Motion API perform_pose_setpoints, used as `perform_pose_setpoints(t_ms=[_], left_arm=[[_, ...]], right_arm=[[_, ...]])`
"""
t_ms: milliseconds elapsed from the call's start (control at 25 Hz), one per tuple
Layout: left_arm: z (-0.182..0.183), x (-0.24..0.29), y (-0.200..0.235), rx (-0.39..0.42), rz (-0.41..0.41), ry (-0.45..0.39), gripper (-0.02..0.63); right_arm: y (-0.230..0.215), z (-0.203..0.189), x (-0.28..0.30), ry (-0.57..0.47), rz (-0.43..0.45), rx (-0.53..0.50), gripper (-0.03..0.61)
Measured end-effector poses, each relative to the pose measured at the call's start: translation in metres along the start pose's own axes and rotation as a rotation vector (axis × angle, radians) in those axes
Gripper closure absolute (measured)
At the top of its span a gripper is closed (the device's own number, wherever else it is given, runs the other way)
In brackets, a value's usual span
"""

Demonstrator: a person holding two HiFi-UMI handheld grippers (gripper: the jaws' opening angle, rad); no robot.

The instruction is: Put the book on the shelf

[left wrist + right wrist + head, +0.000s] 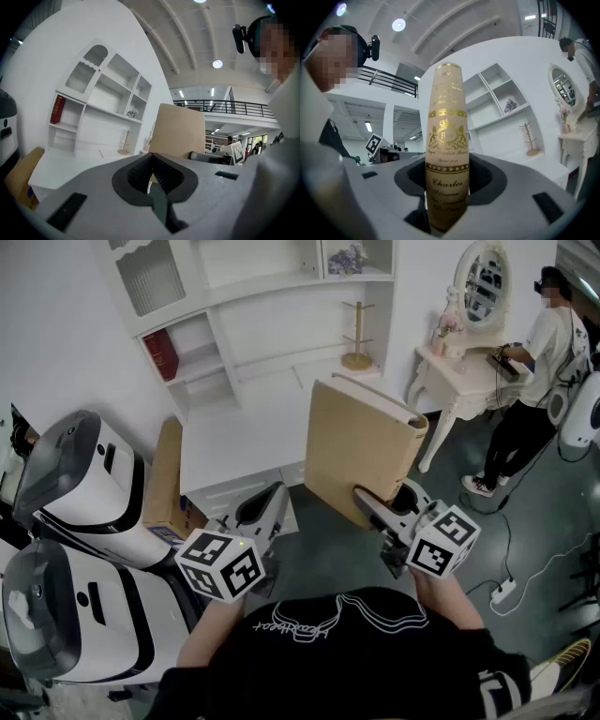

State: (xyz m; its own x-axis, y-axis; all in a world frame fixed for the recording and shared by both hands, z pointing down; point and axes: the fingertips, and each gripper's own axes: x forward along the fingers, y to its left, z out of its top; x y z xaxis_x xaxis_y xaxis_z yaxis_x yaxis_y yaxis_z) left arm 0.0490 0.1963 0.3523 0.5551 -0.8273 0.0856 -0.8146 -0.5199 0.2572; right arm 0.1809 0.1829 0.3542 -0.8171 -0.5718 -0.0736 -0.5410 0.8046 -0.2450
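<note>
- Right claw (446, 186) first: it's clamped on the book (361, 451). The pads press the two covers at the bottom end, and the gold-lettered spine faces straight back down the jaws.
- The book's long axis runs up and away out of that claw. In the head view it stands nearly upright, tipped a little to the left, with the pale page edge on top.
- So the task's thing isn't lying anywhere. It's in the air, carried by the right hand, above the floor and just right of the bench (234, 451).
- Left claw (267, 507) sits low beside it, a little apart. Its pads are together with nothing between them. From its own view the book's tan cover rises just ahead and to the right.
- Now the relation that matters. The shelf (281, 285) is ahead and to the left of the book, across the white bench, so the carry looks like a forward reach slanting left.
- The right hand has the book, though the left claw is on the nearer side to the shelf. I'd expect the right to do the placing.
- Far end: a red book (160, 353) stands upright in a left compartment with free room beside it, a likely slot. A wooden stand (356, 338) at the back of the bench is something to steer clear of.
</note>
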Motion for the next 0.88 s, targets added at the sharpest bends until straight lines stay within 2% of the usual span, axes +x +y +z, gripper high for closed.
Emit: perform_pose_setpoints(t_ms=[520, 880], left_arm=[[-0.003, 0.003, -0.003, 0.022, 0.007, 0.019, 0.612], [-0.003, 0.028, 0.019, 0.003, -0.018, 0.041, 0.612]], right_arm=[[-0.005, -0.002, 0.003, -0.004, 0.01, 0.012, 0.373], [-0.031, -0.003, 0.025, 0.002, -0.031, 0.028, 0.374]])
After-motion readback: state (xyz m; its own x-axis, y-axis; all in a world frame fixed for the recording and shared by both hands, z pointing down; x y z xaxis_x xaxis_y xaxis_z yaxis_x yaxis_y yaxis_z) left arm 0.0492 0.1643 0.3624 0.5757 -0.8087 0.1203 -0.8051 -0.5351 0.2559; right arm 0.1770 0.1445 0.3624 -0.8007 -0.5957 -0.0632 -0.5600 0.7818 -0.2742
